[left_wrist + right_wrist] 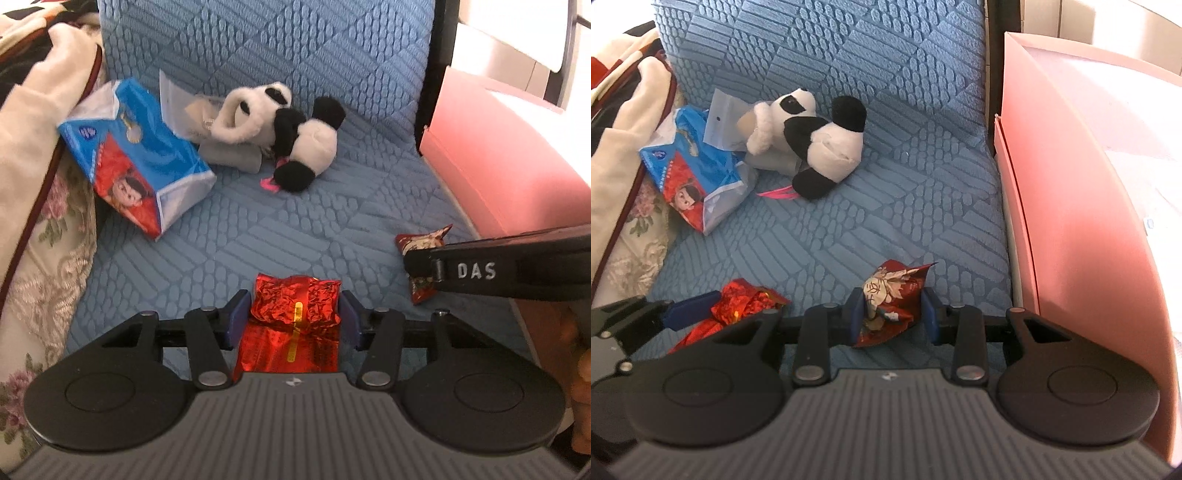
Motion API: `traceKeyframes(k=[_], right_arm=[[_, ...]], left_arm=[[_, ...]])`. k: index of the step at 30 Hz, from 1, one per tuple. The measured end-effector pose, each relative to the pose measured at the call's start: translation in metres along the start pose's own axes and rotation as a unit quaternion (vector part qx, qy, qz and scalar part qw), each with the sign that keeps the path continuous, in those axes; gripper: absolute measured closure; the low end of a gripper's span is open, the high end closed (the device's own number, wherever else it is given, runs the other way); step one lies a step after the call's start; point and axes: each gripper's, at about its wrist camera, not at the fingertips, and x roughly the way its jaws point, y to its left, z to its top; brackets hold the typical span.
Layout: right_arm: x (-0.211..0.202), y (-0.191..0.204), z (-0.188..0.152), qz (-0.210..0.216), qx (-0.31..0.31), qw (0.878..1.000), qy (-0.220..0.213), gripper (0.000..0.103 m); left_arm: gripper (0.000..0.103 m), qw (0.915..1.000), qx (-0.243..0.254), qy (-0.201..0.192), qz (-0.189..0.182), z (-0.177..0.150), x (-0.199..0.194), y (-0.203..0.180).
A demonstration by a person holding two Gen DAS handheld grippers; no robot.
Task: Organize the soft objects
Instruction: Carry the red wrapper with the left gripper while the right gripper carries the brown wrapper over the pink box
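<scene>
left tool [293, 319] astride red foil packet [295, 321], contact unclear | right tool [892, 314] clamping printed sachet [890, 299] | light, crinkly, slippery; pinch mid-body

Your left gripper [293, 319]: grey ribbed housing with a small white emblem at its front edge; two black round discs beside the housing; black link arms with silver rivets; dark blue pads [236, 319] at the finger ends. Your right gripper [892, 315]: same grey ribbed housing, black discs, riveted links, blue pads [855, 314]. White letters "DAS" on its black side, seen from the left wrist camera.
</scene>
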Motion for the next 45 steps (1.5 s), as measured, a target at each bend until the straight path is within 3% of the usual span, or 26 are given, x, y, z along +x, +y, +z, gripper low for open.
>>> traceKeyframes(k=[16, 37, 45], right_arm=[[-0.037, 0.008, -0.006, 0.014, -0.036, 0.999, -0.026, 0.066], [-0.091, 0.013, -0.04, 0.026, -0.037, 0.998, -0.052, 0.067], [-0.109, 0.013, -0.05, 0.023, -0.029, 0.998, -0.055, 0.067]], left_arm=[[0.045, 0.9933, -0.108, -0.01, -0.039, 0.002, -0.031, 0.028], [0.045, 0.9896, -0.118, -0.052, -0.063, -0.001, -0.081, 0.018], [0.045, 0.9871, -0.132, -0.047, -0.077, -0.008, -0.095, 0.016]])
